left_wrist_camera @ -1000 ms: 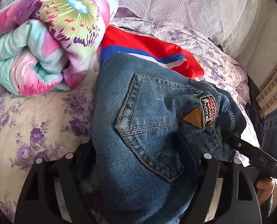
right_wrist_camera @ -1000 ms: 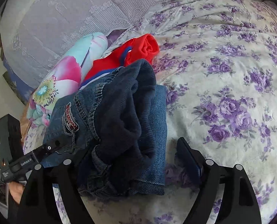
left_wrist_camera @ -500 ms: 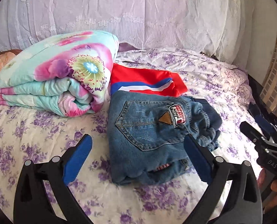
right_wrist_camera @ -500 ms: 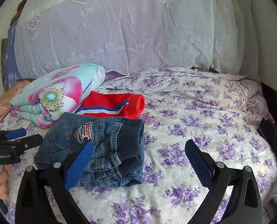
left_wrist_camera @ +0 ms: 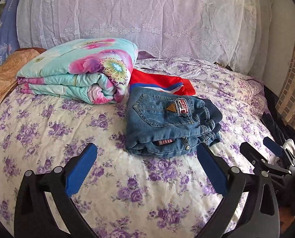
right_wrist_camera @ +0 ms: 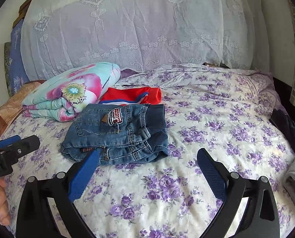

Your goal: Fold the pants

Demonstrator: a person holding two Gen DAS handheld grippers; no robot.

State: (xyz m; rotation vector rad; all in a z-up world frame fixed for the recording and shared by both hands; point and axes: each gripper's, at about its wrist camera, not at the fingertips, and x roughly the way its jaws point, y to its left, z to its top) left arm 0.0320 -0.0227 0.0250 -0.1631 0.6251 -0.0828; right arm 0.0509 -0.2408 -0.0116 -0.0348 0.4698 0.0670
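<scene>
The blue denim pants [left_wrist_camera: 167,125] lie folded in a compact stack on the flowered bed sheet [left_wrist_camera: 58,123], back pocket and red patch on top; they also show in the right wrist view [right_wrist_camera: 117,132]. My left gripper [left_wrist_camera: 147,152] is open and empty, held back from the pants' near edge. My right gripper [right_wrist_camera: 147,156] is open and empty, just short of the pants' near edge. Each gripper shows in the other's view, the right one at the right edge [left_wrist_camera: 266,154] and the left one at the left edge [right_wrist_camera: 14,146].
A folded red garment with blue and white stripes [left_wrist_camera: 161,83] lies right behind the pants. A folded flowered quilt [left_wrist_camera: 78,71] sits at the back left. A lace-covered headboard [right_wrist_camera: 137,25] stands behind. A dark item [right_wrist_camera: 284,123] lies at the bed's right edge.
Both grippers let go of the pants, opened and pulled back from the stack. The folded pants stay on the bed in front of the red garment.
</scene>
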